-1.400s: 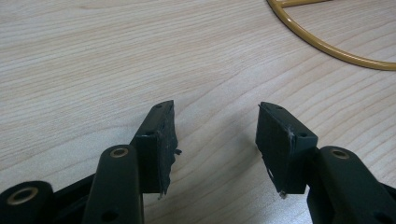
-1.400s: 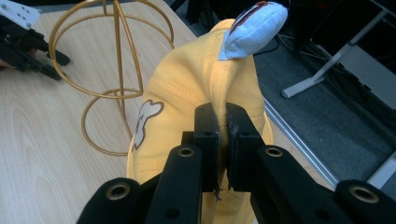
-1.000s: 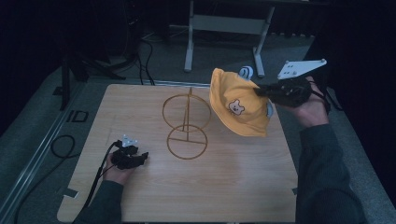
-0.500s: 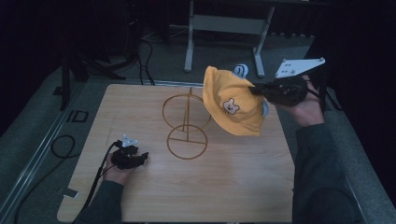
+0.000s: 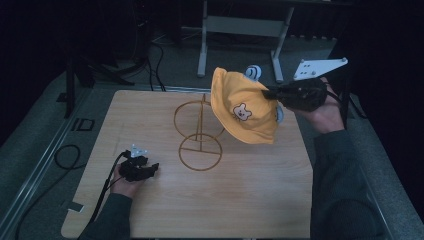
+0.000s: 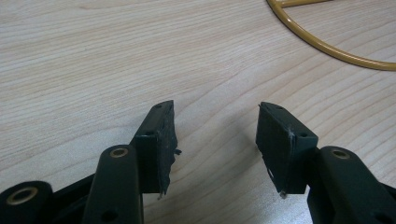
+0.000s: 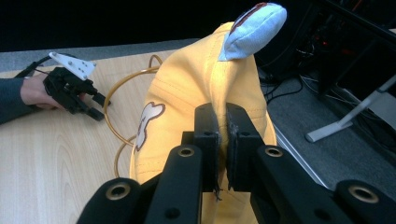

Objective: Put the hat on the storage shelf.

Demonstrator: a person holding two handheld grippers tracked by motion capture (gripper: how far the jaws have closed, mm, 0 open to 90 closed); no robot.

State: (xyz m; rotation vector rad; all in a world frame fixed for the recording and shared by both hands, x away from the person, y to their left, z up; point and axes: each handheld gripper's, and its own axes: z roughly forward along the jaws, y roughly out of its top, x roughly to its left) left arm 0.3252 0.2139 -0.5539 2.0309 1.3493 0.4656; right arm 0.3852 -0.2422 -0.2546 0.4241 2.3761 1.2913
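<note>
One yellow hat (image 5: 243,110), one wire stand (image 5: 199,134), two grippers (image 5: 141,168).

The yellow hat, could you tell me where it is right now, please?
In the high view the hat hangs off the table, pinched in the right gripper, just right of the wire stand.

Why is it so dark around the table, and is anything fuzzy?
High view: the light falls on the table, the room behind stays nearly black. Right gripper view: the hat looks sharp, the background dim. Left gripper view: bright wood grain, the jaws a bit soft.
</note>
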